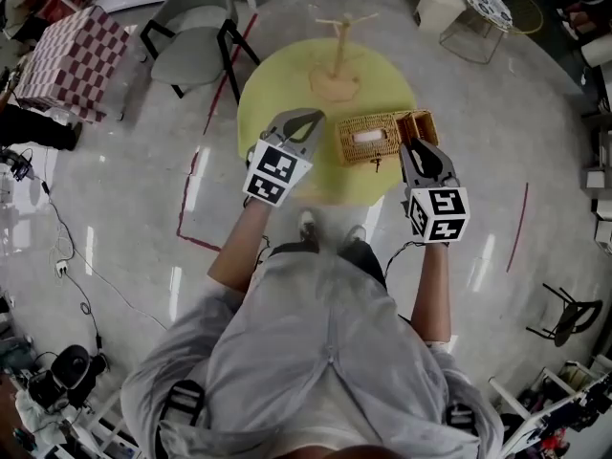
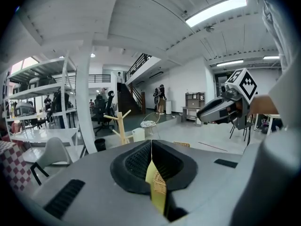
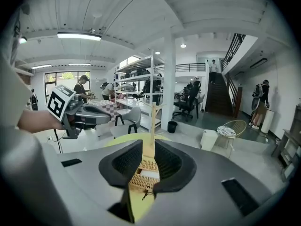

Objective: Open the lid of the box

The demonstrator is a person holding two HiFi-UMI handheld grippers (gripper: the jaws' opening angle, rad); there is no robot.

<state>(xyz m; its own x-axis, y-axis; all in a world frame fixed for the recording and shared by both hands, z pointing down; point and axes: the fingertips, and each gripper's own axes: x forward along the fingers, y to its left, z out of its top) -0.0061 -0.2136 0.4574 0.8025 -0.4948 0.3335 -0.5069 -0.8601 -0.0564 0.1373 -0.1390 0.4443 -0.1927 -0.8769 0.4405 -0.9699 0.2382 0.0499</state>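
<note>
left gripper (image 1: pixel 310 117) jaws together; right gripper (image 1: pixel 414 147) jaws apart, empty, near the wicker box (image 1: pixel 368 139).

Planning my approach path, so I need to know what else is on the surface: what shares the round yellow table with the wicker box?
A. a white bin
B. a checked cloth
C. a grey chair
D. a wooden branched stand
D: the wooden branched stand is upright on the yellow table, just beyond the wicker box. Nothing else shows on the tabletop.
</note>
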